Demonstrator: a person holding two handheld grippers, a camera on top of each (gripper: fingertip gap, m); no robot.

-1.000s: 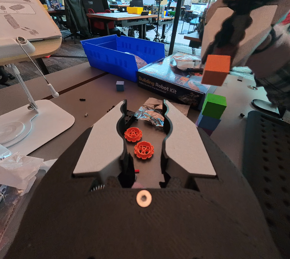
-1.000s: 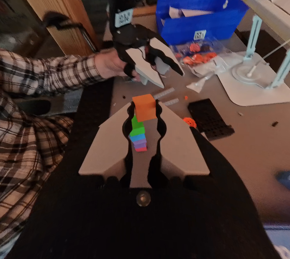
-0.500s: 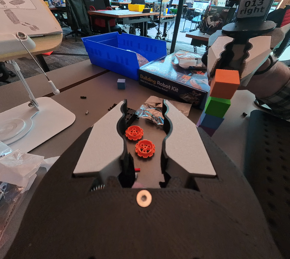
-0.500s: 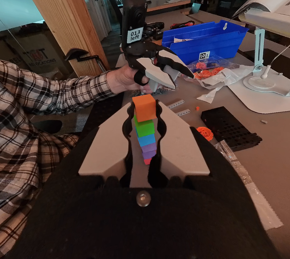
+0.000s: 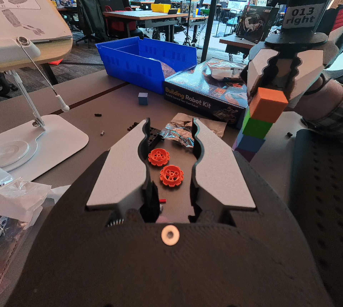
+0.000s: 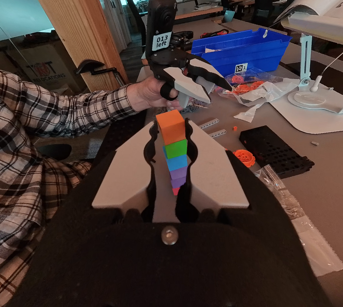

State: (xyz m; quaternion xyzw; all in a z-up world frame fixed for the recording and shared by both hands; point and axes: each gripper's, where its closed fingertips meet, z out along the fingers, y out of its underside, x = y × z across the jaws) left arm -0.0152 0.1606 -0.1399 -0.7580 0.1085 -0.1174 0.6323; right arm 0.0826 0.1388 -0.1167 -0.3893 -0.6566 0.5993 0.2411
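right gripper (image 6: 171, 127): clamps orange cube (image 6: 171, 127) atop green cube (image 6: 175, 149), tilted stack | right view only: red base | left gripper (image 5: 170, 127): fingers apart, empty, over two orange gears (image 5: 171, 175)

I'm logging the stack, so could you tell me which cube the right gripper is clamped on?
The orange cube, the top one of the stack. The right gripper is shut on it; the green cube and those beneath sit below its fingertips.
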